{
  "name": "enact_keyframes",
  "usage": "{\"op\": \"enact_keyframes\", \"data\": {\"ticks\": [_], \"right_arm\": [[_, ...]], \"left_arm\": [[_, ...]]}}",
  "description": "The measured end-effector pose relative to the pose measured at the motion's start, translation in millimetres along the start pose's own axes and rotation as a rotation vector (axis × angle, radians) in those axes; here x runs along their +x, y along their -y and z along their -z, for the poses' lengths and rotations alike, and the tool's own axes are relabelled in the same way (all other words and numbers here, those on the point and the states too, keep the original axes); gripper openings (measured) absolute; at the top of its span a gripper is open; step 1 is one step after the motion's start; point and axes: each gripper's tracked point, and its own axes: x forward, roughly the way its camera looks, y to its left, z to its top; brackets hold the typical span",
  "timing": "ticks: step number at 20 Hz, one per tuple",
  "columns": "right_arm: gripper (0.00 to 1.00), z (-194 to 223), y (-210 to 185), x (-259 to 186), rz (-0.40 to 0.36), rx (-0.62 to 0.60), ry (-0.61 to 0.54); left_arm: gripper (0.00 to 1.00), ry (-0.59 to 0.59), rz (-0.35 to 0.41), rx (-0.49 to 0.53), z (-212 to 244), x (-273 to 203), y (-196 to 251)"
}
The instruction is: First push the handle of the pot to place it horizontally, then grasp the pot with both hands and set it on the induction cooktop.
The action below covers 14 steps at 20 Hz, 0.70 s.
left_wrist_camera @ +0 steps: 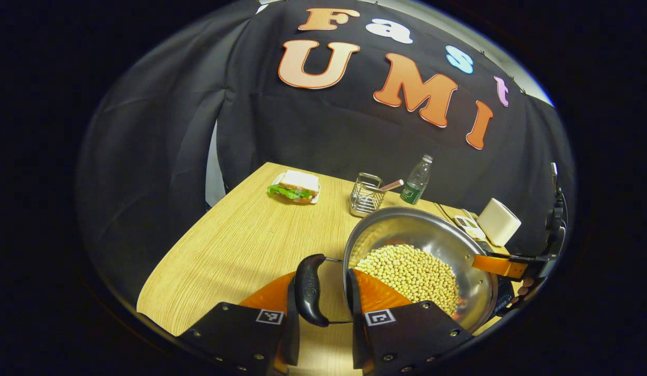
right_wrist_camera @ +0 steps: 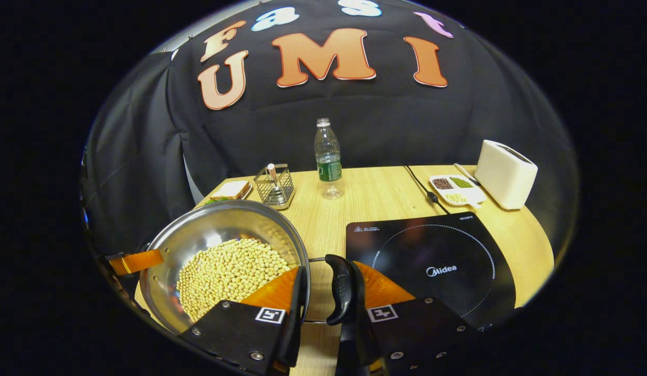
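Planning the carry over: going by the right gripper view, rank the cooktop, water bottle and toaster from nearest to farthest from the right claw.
1. Cooktop, just right of the right claw.
2. Toaster, far right corner.
3. Water bottle, straight ahead at the back edge; nearly as far as the toaster, hard to separate.

Far ahead of the gripper, a sandwich (left_wrist_camera: 297, 187), wire caddy (right_wrist_camera: 275, 185), water bottle (right_wrist_camera: 328, 157), toaster (right_wrist_camera: 505, 174) and divided snack tray (right_wrist_camera: 455, 189) are sitting along the table's back edge.
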Motion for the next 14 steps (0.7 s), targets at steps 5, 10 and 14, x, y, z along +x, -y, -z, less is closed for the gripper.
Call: {"op": "enact_keyframes", "data": {"ticks": [5, 10, 14], "right_arm": [[0.43, -15, 23, -18, -0.005, 0.018, 0.028], [0.42, -23, 58, -35, 0.011, 0.028, 0.04], [0.42, -28, 93, -50, 0.032, 0.058, 0.057]], "left_arm": [[0.41, 0.029, 0.007, 0.031, -15, -14, 32], [0.41, 0.028, 0.023, 0.036, -16, -22, 73], [0.41, 0.043, 0.052, 0.068, -20, -25, 115]]}}
